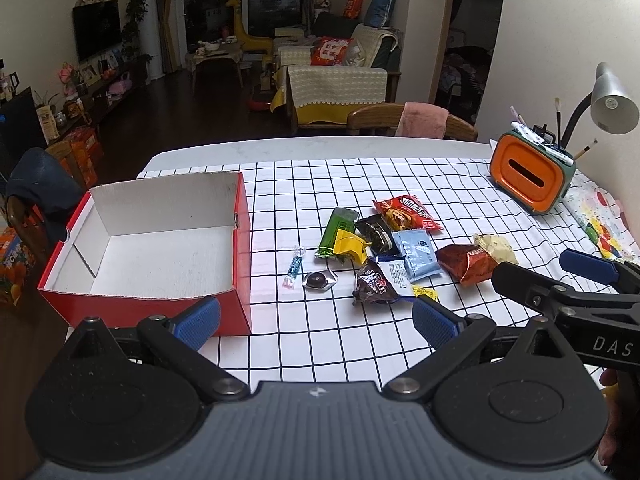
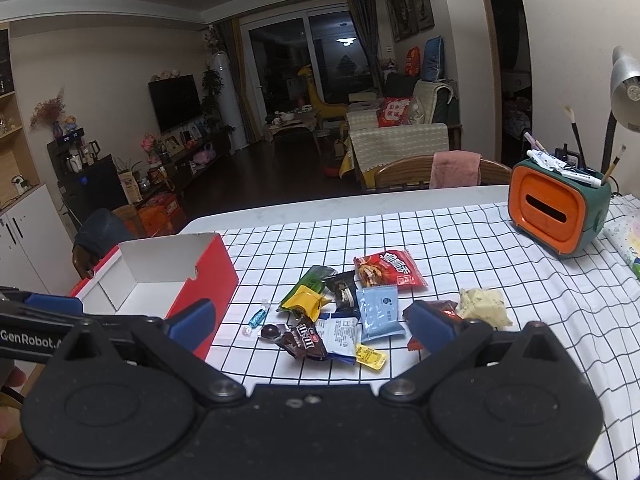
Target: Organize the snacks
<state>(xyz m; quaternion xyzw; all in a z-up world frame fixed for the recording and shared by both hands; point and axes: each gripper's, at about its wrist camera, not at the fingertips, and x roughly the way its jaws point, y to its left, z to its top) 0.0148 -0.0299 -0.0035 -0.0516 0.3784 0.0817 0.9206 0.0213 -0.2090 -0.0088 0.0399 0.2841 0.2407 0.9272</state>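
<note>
Both tools hang low over the near edge of the table, side by side. The left gripper (image 1: 316,322) has matte black plastic arms and blue ribbed pads, spread wide with nothing between them; one pad sits in front of the red cardboard box (image 1: 160,240). The right gripper (image 2: 310,322) is built the same way, likewise gaping and empty, its right pad overlapping a crinkled red-brown foil bag (image 1: 466,266). In the left wrist view it juts in from the right, level with the tabletop.

The box is open-topped, white and matte inside, with nothing in it. Just to its right, on a white cloth with a black grid (image 1: 304,348), lies the loose heap of snacks (image 1: 384,248): a glossy green packet, a yellow wrapper, a pale blue sachet, a brown chocolate bag (image 2: 306,342), a red printed packet (image 2: 390,270), a twisted blue candy (image 1: 295,266) and a small round dark sweet in clear wrap. A rounded orange-fronted pen holder (image 2: 556,212) stands well apart at the far right.
</note>
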